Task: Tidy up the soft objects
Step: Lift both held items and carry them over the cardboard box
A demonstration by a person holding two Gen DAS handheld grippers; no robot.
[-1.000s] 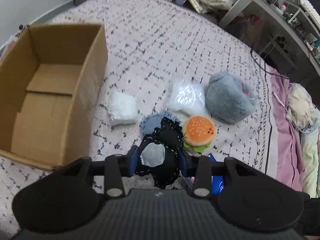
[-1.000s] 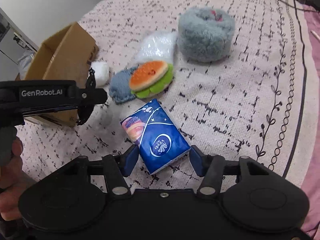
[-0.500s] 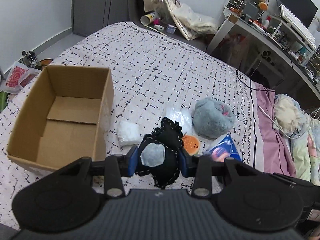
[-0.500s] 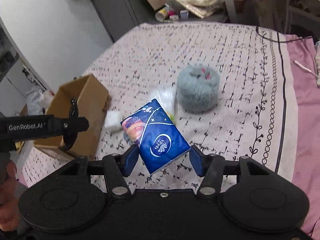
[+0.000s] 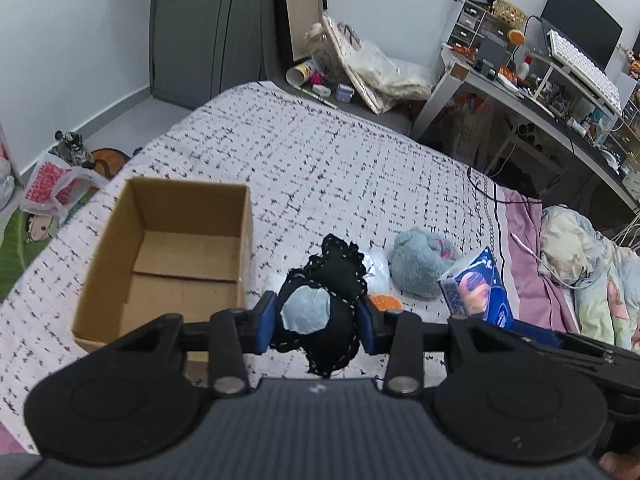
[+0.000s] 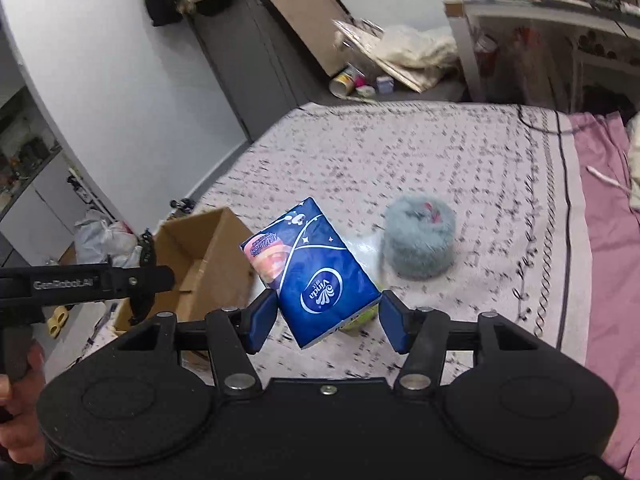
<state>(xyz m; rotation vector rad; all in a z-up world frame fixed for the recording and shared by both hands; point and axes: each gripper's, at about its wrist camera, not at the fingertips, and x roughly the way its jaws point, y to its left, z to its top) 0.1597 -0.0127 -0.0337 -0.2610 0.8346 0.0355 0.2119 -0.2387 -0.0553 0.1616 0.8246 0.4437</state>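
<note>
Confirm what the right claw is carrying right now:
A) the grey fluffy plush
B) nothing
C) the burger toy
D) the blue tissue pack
D: the blue tissue pack sits clamped between the right claw pads, lifted off the bed.

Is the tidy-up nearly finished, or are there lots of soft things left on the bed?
Not nearly. Done: nothing, the cardboard box looks empty. In hand: the left gripper holds a black fabric piece, and the right gripper holds a blue tissue pack, both lifted off the bed. Left: the grey fluffy toy, a burger plush and a clear bag.
</note>
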